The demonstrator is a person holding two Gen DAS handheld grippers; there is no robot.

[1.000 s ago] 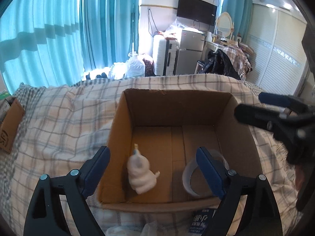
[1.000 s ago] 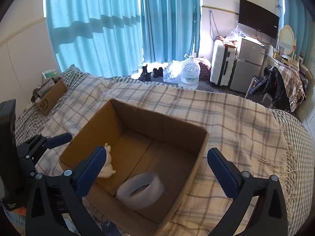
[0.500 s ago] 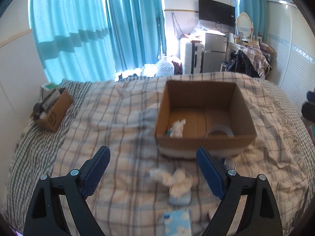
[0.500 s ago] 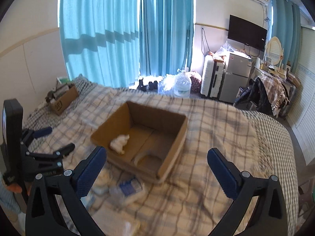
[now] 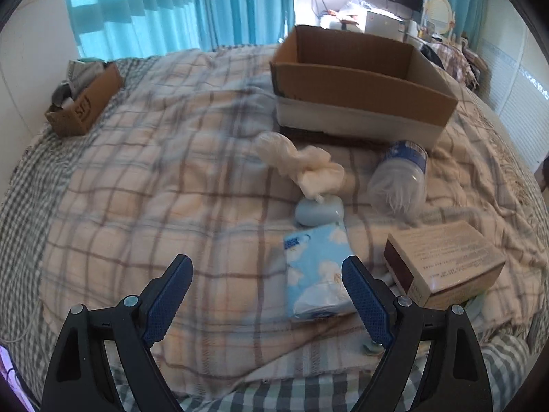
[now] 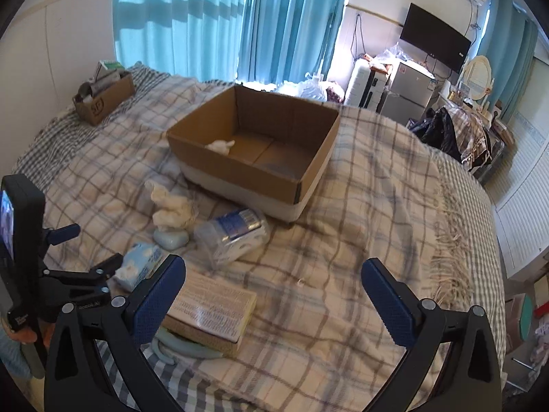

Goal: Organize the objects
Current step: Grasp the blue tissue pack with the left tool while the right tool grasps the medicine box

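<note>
Open cardboard box (image 6: 254,144) upright on the plaid bedspread, well ahead of both grippers, a white plush item (image 6: 221,145) visible inside near its left wall; just before the box, a crumpled white cloth (image 5: 302,164) touching a pale blue soap-shaped piece (image 5: 319,211), and a clear blue-labelled bottle (image 5: 399,180) on its side. Blue cloud-print tissue pack (image 5: 317,274) flat beside the left gripper's (image 5: 266,295) right finger; tan printed carton (image 5: 446,261) flat just to its right, near the right gripper's (image 6: 271,286) left finger.
</note>
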